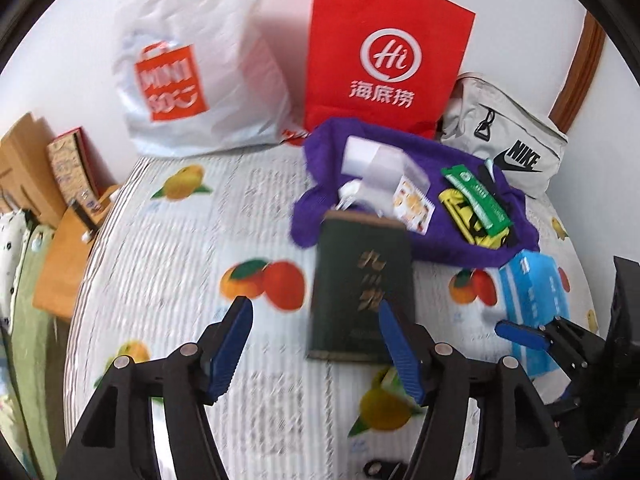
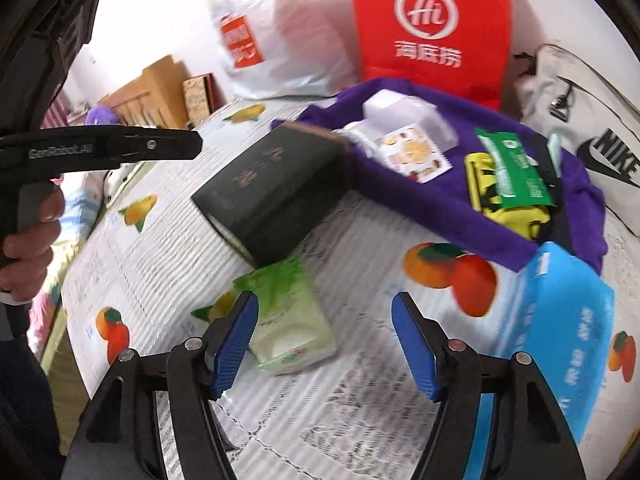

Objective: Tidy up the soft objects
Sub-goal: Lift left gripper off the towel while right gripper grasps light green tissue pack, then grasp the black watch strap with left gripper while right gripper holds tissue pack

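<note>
Where the fruit-print sheet (image 1: 168, 248) lies bare, on the left and near side of the bed, there is open room; its left edge drops toward a wooden cabinet (image 1: 60, 264). Along the far wall stand a white bag (image 1: 192, 80), a red bag (image 1: 380, 52) and a grey Nike bag (image 1: 516, 148), closing that side. Before them a purple towel (image 1: 440, 236) is spread, carrying a white box (image 1: 372, 160), a small printed packet (image 1: 414, 206), a green packet (image 1: 476, 196) and a yellow item (image 1: 472, 224) beneath it. A dark green box (image 1: 360, 280) rests with its far end on the towel's near edge. A pale green tissue pack (image 2: 288, 320) lies just beside that box's near corner, and a blue pack (image 2: 560, 328) lies at the towel's right corner. Left tongs (image 1: 316, 348) stand open over the sheet with nothing between them, the dark box behind the right finger. Right tongs (image 2: 326, 344) are open too, empty, the tissue pack behind the left finger. A hand (image 2: 28, 240) grips the left tool's handle.
</note>
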The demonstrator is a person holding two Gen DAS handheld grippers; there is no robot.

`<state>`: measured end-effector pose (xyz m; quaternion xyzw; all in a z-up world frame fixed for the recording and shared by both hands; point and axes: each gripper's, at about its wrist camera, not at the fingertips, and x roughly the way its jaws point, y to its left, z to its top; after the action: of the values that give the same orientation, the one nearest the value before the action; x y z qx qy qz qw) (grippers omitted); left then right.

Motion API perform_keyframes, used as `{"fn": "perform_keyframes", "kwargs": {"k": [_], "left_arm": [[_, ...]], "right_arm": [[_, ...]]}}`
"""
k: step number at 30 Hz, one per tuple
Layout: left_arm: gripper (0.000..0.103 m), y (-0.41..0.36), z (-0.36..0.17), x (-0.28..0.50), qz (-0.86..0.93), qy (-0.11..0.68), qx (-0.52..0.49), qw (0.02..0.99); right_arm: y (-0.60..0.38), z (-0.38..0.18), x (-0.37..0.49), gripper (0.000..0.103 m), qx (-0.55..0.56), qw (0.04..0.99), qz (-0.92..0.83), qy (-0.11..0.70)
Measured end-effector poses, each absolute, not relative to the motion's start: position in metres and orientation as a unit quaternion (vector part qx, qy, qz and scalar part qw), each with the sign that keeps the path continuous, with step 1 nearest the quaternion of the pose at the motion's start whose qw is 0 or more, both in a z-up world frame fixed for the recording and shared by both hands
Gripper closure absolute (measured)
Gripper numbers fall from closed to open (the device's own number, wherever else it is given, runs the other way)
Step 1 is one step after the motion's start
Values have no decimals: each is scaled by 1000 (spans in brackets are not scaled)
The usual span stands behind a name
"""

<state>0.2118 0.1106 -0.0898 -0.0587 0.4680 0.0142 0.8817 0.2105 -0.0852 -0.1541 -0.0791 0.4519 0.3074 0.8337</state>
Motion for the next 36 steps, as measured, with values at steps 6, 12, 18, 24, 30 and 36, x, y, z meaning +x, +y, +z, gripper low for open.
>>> {"fn": "perform_keyframes", "kwargs": {"k": [6, 12, 18, 24, 30, 36], "left_arm": [[39, 126, -105, 183, 24, 479, -68, 875], [39, 130, -114, 166, 24, 484, -73, 872], [39, 126, -124, 158, 20, 494, -72, 866], [39, 116, -130, 146, 14, 500, -67, 863], [39, 93, -143, 127, -1, 516, -61, 854], [39, 65, -161, 100, -24, 536, -57, 842]], "right_arm": [[-69, -170, 203, 24, -92, 831, 322, 444], [-55, -192, 207, 24, -119, 819, 317, 463], [-57, -196, 204, 42, -104, 824, 318, 457], [-73, -184, 192, 43, -93, 832, 308, 452], [-99, -155, 169, 43, -79, 853, 281, 432], [-134, -130, 144, 43, -55, 873, 259, 409]]}}
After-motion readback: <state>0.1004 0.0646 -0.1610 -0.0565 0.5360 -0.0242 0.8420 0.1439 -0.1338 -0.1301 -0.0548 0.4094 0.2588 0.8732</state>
